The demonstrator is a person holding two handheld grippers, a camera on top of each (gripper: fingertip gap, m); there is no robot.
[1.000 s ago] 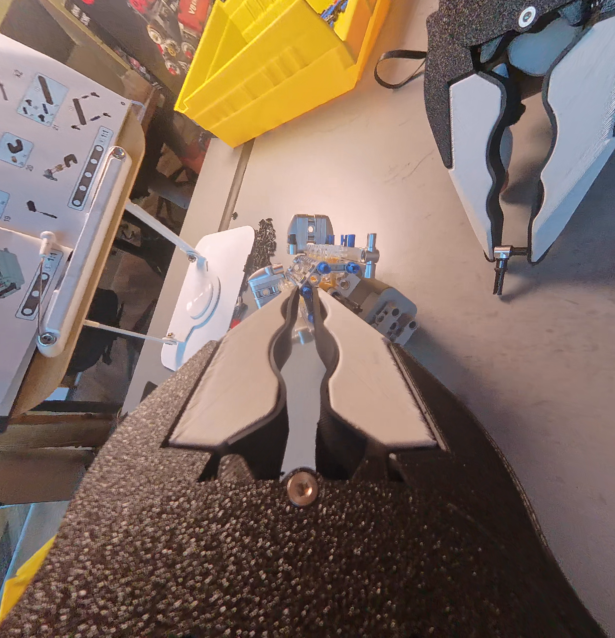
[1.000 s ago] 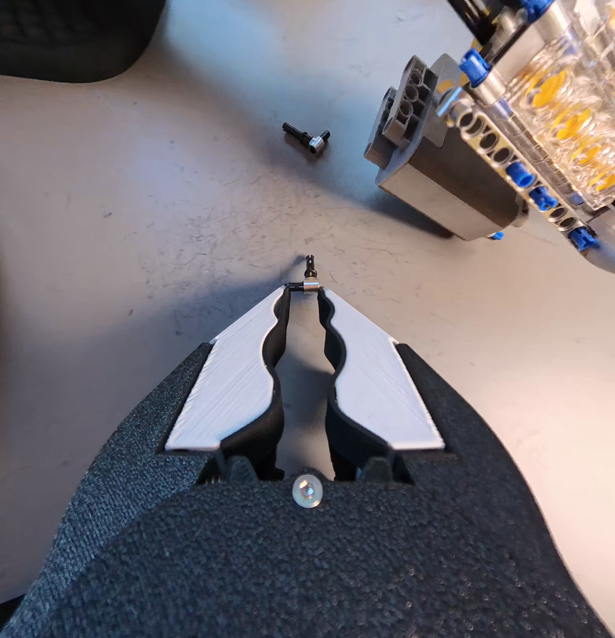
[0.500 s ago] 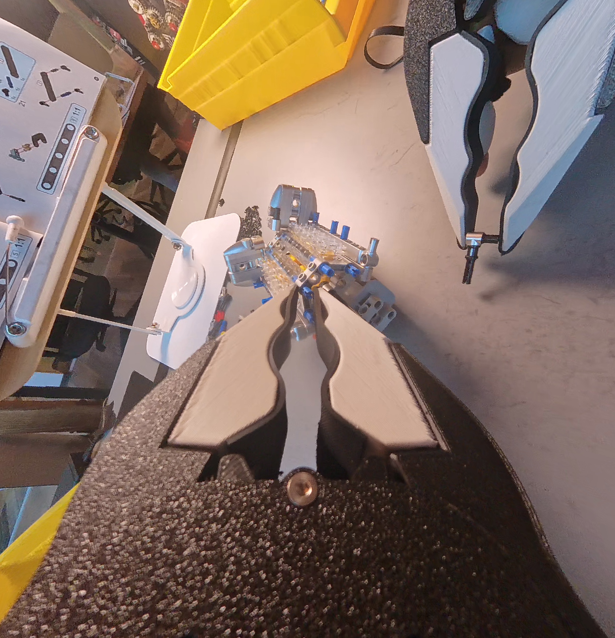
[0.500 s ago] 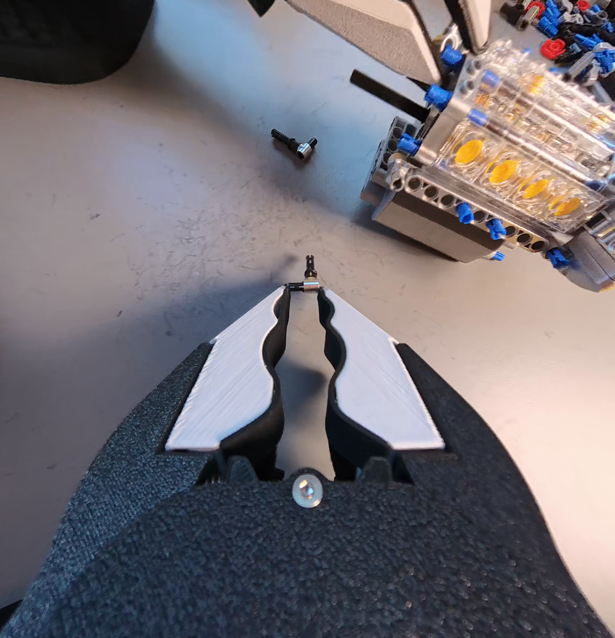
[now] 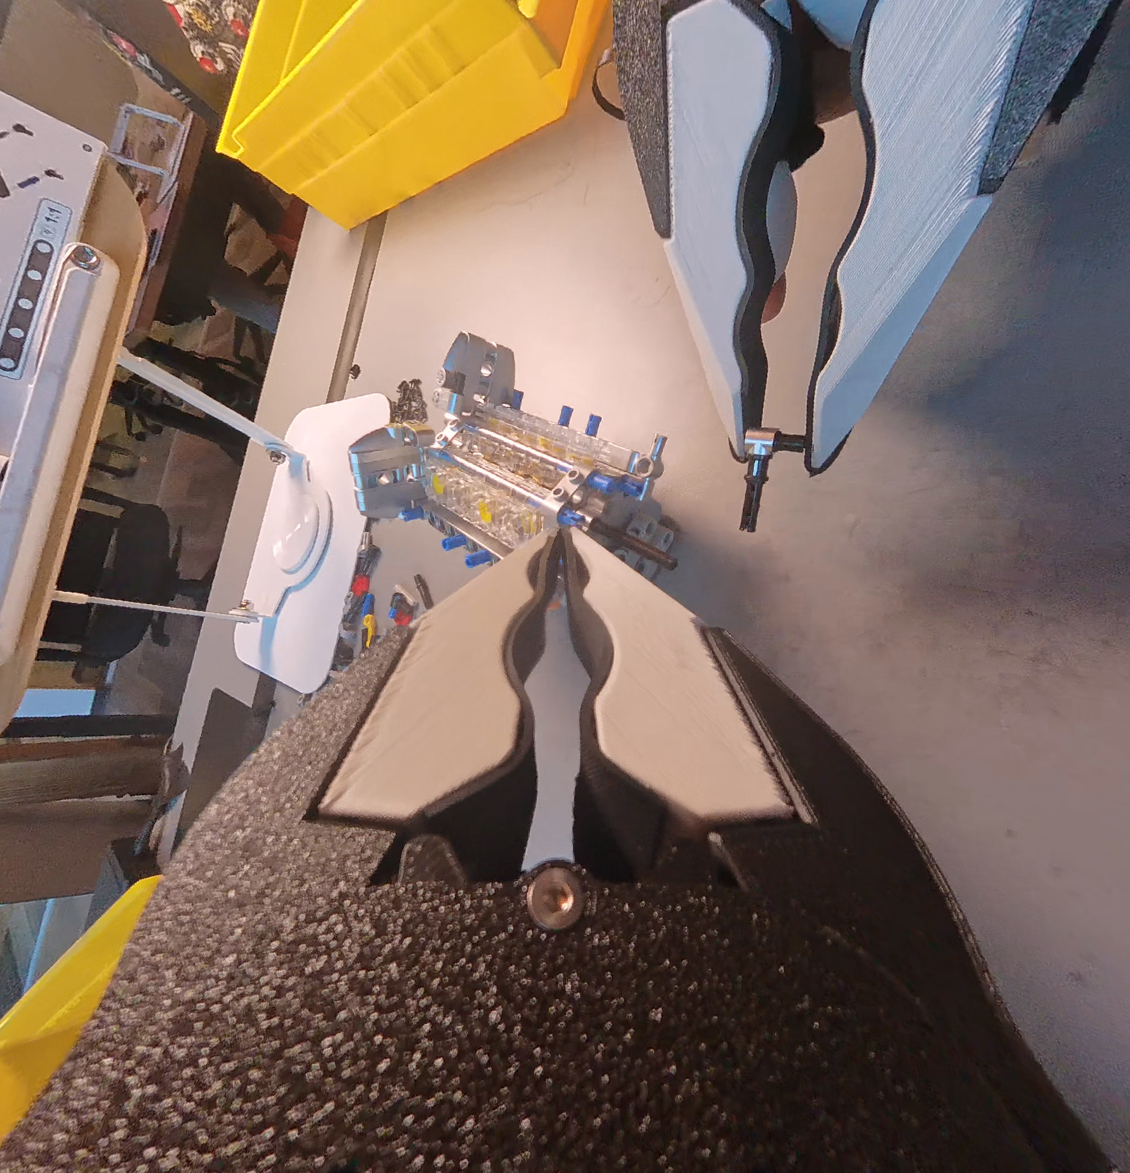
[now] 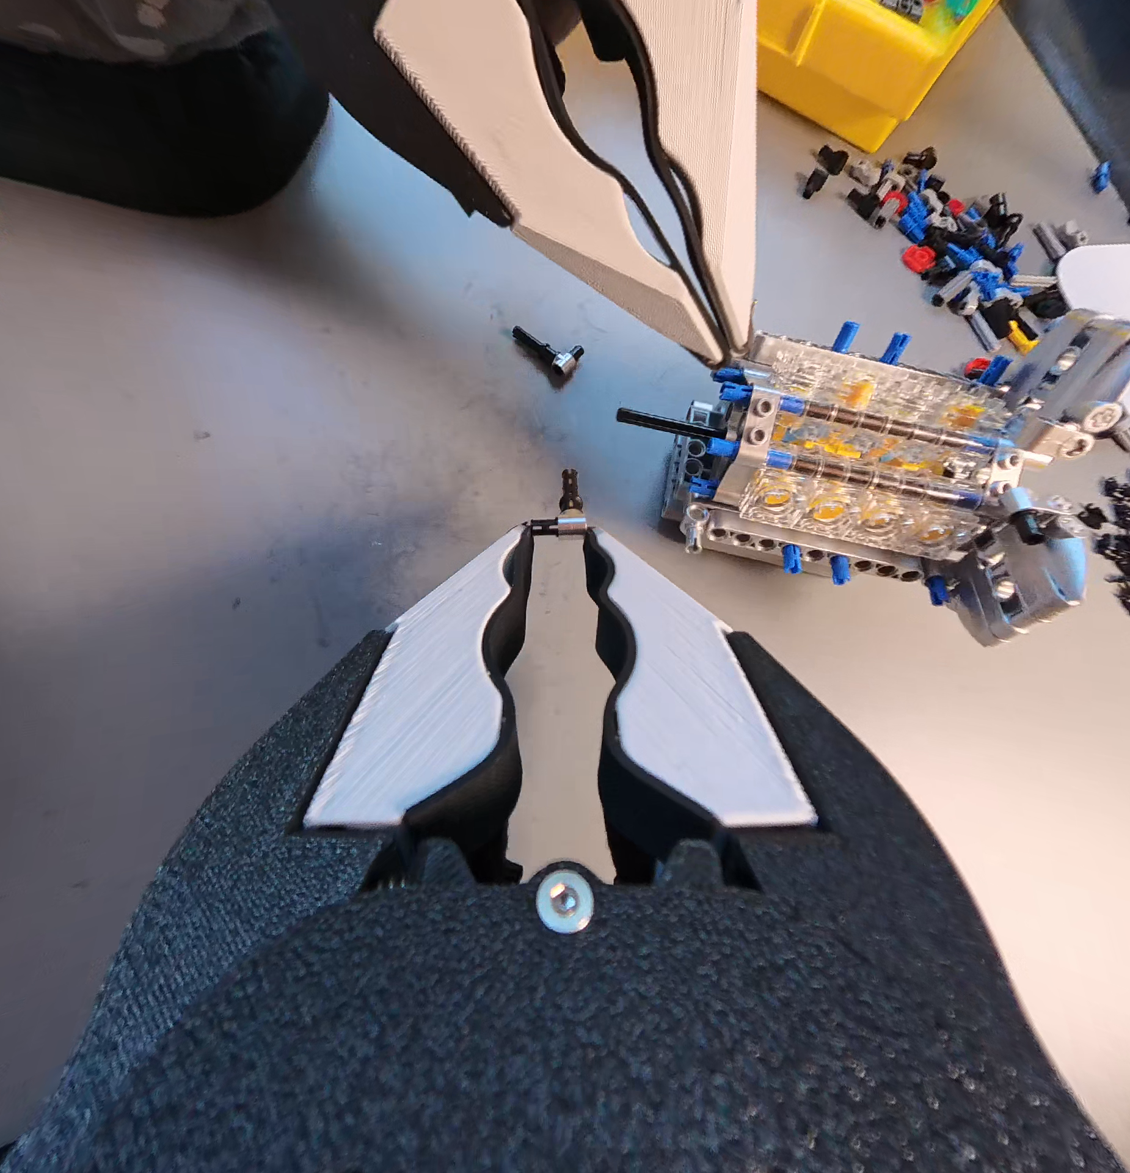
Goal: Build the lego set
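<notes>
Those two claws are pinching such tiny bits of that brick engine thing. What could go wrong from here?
The right claw holds the small black-and-silver pin piece only at its very tips, so it might twist or pop out. The left claw pinches just one corner of the brick engine model, which could swivel or slip. A dropped pin could get mixed up with the matching loose pin on the table.

Grey table (image 6: 201, 508), brick engine model (image 6: 867, 482), loose pin (image 6: 550, 355), yellow bin (image 5: 410, 108)
</notes>
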